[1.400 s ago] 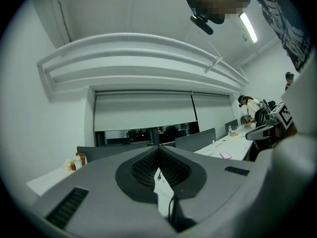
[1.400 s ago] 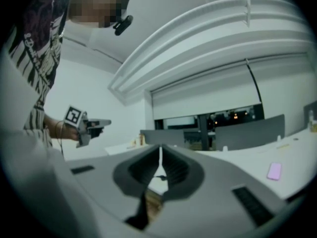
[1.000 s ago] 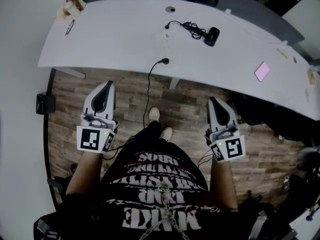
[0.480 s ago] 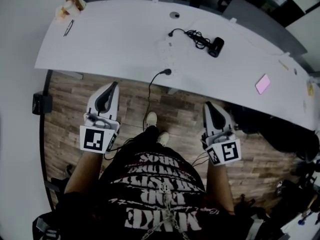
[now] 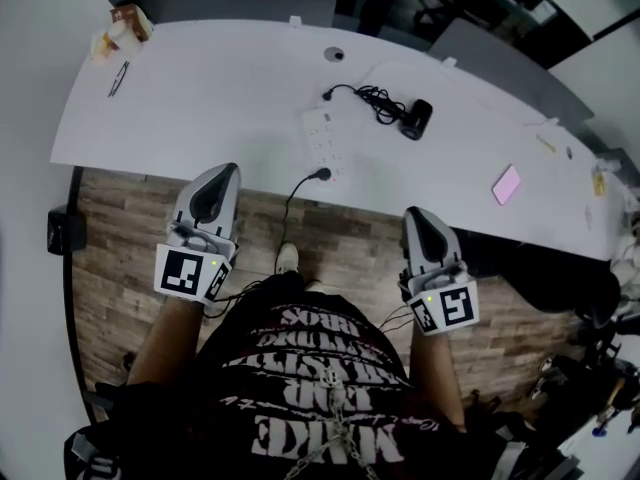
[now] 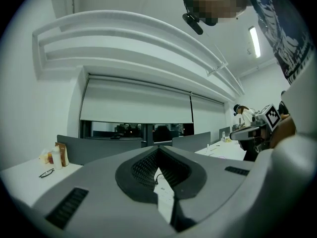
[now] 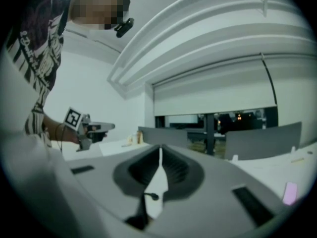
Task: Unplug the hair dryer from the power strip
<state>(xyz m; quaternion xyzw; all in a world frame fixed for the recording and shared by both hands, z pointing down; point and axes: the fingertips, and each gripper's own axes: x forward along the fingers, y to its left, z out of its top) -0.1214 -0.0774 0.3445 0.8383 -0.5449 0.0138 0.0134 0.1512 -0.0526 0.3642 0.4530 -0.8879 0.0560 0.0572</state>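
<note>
A white power strip (image 5: 322, 138) lies on the white table (image 5: 200, 98), near its front edge. The black hair dryer (image 5: 415, 118) lies to the right of the strip, and its coiled cord runs to a plug (image 5: 328, 93) at the strip's far end. Another black plug (image 5: 322, 175) sits at the strip's near end, with its cable hanging to the floor. My left gripper (image 5: 228, 169) is shut and empty, its tip at the table's front edge, left of the strip. Over the floor short of the table, my right gripper (image 5: 412, 213) is shut on nothing. Both point level at the table (image 6: 20, 170).
A pink pad (image 5: 506, 184) lies at the table's right, glasses (image 5: 118, 78) and snack packets (image 5: 120, 28) at its far left. A grey partition (image 5: 240, 3) runs behind the table. A black box (image 5: 62, 230) stands on the wooden floor at the left.
Both grippers have moved forward toward the table, still shut. The table, strip and dryer now sit closer in the head view.
</note>
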